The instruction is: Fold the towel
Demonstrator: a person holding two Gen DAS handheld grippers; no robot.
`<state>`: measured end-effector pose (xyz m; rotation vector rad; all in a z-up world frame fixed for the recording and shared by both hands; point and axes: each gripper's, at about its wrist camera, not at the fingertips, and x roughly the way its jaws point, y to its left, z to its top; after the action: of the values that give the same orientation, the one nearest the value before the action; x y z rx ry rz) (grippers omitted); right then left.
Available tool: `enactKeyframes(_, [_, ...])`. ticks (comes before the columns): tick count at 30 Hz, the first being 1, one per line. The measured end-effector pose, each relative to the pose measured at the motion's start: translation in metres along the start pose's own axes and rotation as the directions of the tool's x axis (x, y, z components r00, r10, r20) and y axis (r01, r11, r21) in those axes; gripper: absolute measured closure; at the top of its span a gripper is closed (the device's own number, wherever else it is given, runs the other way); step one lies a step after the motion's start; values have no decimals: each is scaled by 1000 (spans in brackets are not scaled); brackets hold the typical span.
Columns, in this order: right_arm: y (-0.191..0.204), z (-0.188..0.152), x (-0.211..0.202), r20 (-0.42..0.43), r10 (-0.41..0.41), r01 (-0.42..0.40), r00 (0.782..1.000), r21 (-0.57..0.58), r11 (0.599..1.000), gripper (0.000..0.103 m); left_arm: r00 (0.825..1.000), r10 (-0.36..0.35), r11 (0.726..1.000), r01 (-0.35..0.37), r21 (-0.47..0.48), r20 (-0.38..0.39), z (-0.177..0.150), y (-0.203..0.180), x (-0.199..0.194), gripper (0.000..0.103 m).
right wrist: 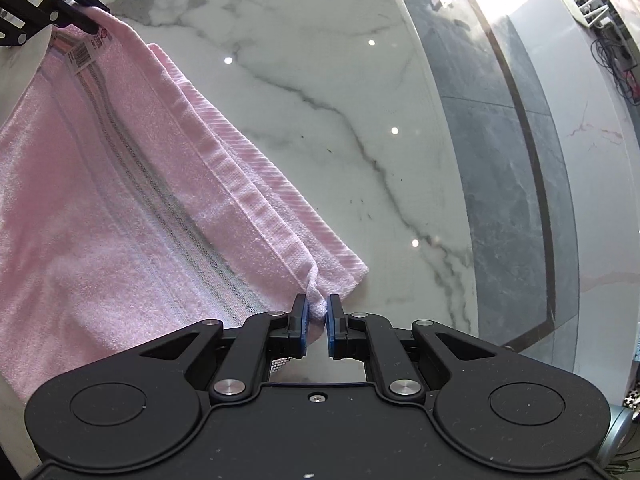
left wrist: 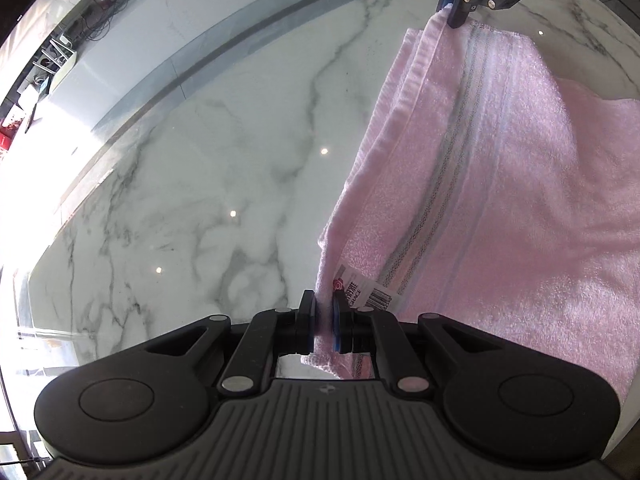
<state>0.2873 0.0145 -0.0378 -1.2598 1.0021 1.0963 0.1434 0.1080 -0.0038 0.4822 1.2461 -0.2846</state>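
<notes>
A pink towel (left wrist: 512, 184) with a grey woven stripe and a paper label (left wrist: 364, 290) hangs stretched between my two grippers above the marble table. My left gripper (left wrist: 323, 320) is shut on the towel's corner beside the label. My right gripper (right wrist: 317, 314) is shut on the other corner of the same edge of the towel (right wrist: 120, 184). Each gripper shows in the other's view: the right one at the top (left wrist: 460, 8), the left one at the top left (right wrist: 76, 12). The towel's lower layers drape down under the held edge.
The white marble table (left wrist: 208, 184) with grey veins lies under the towel, and it also shows in the right wrist view (right wrist: 320, 100). Its curved rim (right wrist: 452, 184) borders a grey tiled floor (right wrist: 516, 200). Cables and small equipment (right wrist: 612, 52) lie on the floor far off.
</notes>
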Motion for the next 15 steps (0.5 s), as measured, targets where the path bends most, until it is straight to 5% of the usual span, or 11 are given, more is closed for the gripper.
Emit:
enactKeyframes(6, [1,4,19,14,-43,44,999,-56,997,92,1000,-16,999,14,-47,-22,-9,10,18,82])
enactKeyframes(10, [3,6,25,-5,-70,69,998,-114,991,61,1000,-10,1000,10,-29,-2,-11,15,13,62])
enactKeyframes(15, [-1,11,20,31,42,-34,999,-215,976,57,996,-90,996,90,9,18,-7,24,3,51])
